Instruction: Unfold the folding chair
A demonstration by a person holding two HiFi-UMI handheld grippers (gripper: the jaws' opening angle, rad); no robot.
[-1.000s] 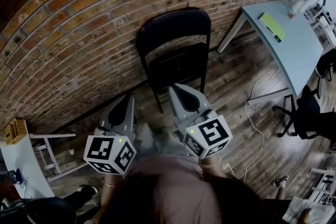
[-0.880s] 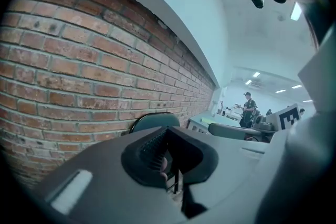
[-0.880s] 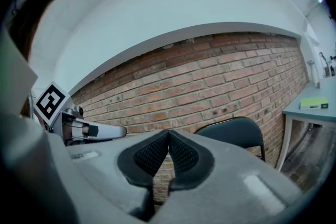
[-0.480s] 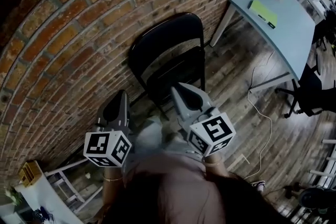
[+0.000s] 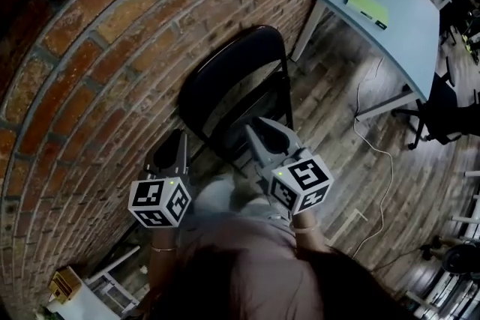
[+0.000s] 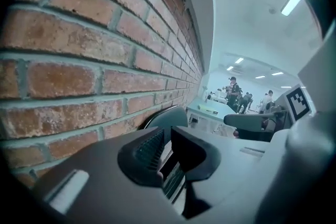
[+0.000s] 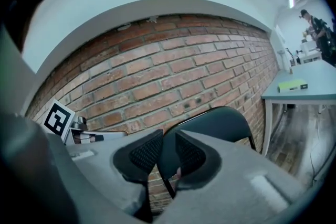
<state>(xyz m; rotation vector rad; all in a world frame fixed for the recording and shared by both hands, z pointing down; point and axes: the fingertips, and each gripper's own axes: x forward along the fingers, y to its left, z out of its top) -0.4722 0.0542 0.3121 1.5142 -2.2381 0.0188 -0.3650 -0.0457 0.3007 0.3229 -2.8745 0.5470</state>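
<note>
Ahead stands the folding chair [image 5: 232, 75] — left hand-held gripper [image 5: 178, 139], right hand-held gripper [image 5: 259, 129] just opening, empty.

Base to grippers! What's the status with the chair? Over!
Left gripper, right gripper: jaws just opening, nothing between. Chair folded, against wall. Nothing seen blocking.

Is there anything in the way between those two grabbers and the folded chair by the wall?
Nothing visible. The folding chair leans on the brick wall right ahead of the left gripper and right gripper; their jaws have just been opening, nothing between them yet.
</note>
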